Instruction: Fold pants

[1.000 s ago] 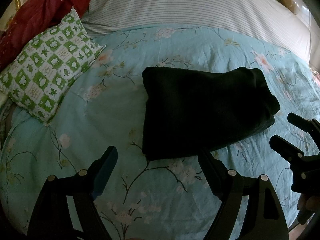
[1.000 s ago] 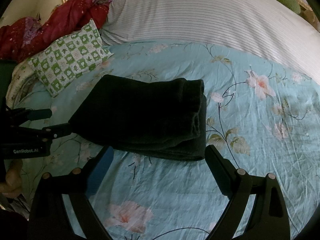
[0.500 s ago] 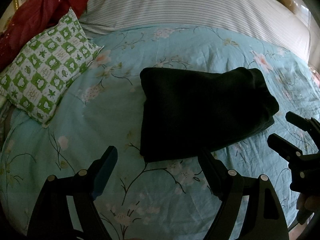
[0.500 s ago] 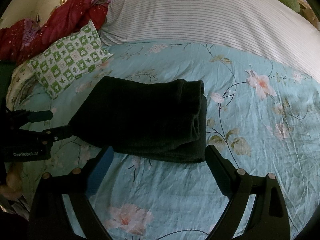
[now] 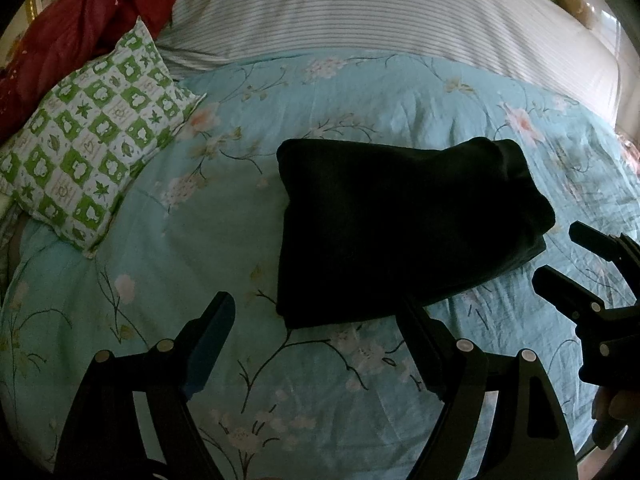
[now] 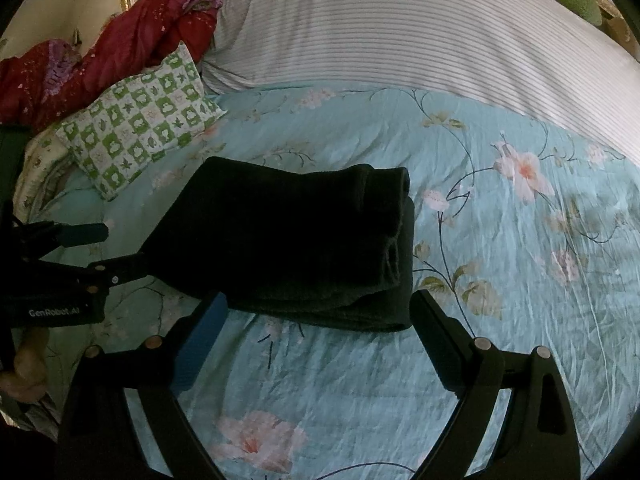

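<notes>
Since the folded pants [image 5: 400, 232] look soft and limp, both wide-open, empty grippers, left gripper [image 5: 316, 336] and right gripper [image 6: 320, 320], would best pinch the thick near edge.

white "GenRobot.AI" lettering, on the left gripper [image 6: 102, 250] body, right wrist view

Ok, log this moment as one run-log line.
stage: fold done | folded dark green fabric pants: flat on light blue floral bedspread | left gripper: open, empty | right gripper: open, empty
</notes>
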